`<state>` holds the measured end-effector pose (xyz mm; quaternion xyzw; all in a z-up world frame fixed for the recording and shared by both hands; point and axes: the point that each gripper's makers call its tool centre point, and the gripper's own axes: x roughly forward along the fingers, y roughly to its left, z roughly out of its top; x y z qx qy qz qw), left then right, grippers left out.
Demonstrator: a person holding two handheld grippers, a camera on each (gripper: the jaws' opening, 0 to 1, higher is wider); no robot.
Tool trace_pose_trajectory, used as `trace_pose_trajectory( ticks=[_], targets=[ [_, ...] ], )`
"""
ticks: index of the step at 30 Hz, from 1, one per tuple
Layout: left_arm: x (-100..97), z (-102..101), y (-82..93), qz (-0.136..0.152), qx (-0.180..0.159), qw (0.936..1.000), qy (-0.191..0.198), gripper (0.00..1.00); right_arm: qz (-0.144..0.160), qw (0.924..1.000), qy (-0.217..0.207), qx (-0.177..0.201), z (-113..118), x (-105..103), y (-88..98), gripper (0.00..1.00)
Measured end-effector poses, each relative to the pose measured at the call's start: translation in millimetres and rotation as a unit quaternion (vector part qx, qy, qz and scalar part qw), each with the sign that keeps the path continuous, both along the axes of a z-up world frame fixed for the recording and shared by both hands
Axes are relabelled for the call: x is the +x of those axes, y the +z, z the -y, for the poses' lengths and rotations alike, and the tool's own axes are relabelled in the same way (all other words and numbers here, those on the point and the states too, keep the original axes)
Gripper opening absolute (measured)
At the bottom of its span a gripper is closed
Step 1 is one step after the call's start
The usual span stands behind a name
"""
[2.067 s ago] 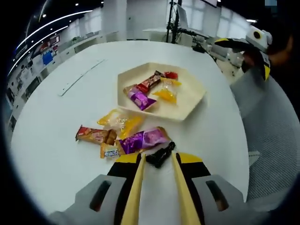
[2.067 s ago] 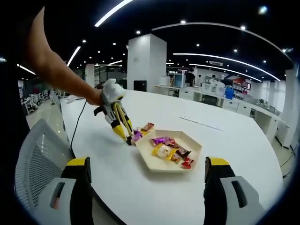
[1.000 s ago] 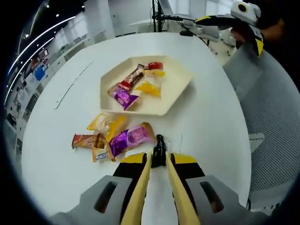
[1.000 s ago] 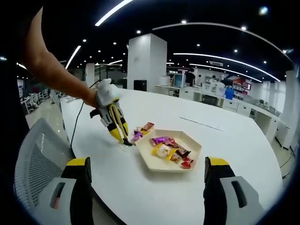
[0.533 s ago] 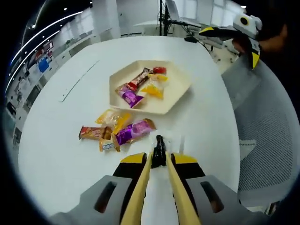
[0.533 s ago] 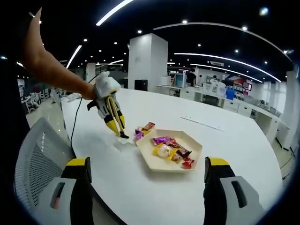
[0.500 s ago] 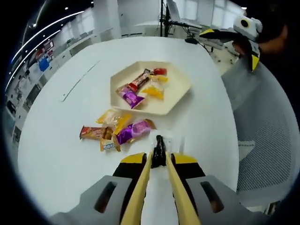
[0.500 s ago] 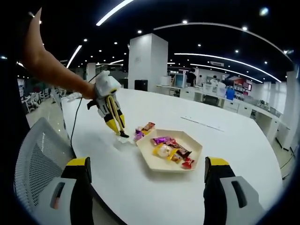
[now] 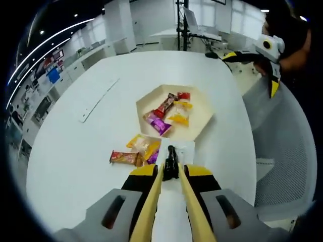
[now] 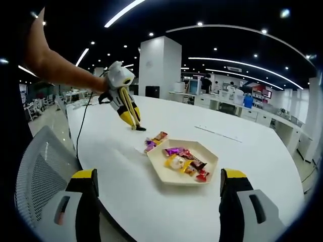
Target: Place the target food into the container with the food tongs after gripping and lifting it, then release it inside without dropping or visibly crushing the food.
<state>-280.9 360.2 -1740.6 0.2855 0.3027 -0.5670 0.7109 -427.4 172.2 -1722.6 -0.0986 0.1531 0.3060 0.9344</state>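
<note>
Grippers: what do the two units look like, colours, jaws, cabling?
The left gripper has grey housings with dark slots, yellow-and-black jaw mounts, and long tan tongs tipped in black. In the right gripper view it shows a white body and a thin dark cable trailing down; the arm holding it is bare. The right gripper has grey jaw blocks capped yellow over black.

tray [image 9: 202,108]: cream | table [image 9: 75,146]: white | tongs [image 9: 169,164]: yellow, black tips
</note>
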Motion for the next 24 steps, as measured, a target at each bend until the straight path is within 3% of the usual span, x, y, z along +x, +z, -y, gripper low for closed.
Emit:
trace_pose_trajectory(
  ticks=[4,11,13,15,20,21,24],
  targets=[
    [6.4,4,14.5,0.010,0.004,0.9999,-0.002,0.17,0.007,0.9999,0.000,0.008,2,0,4.5,0.98],
    [12.9,11,24.6,0.013,0.003,0.9999,-0.003,0.17,0.012,0.9999,0.012,-0.004,1,0,2.8,0.98],
    [14.2,16,25.0,0.014,0.004,0.9999,-0.004,0.17,0.005,0.9999,0.006,0.006,2,0,3.0,0.99],
    [15.9,21,24.2,0.016,0.006,0.9999,-0.003,0.17,-0.004,0.9991,-0.004,0.042,3,1,7.6,0.95],
    [16.3,40,27.2,0.018,-0.001,0.9998,-0.010,0.17,0.001,0.9974,-0.033,0.065,15,5,13.7,0.95],
    [17.2,45,27.0,0.021,0.001,0.9997,-0.012,0.17,0.008,0.9971,-0.039,0.064,17,7,15.1,0.95],
    [16.2,57,26.5,0.020,0.002,0.9996,-0.019,0.17,0.077,0.9946,-0.032,0.062,18,11,33.0,0.95]
  ],
)
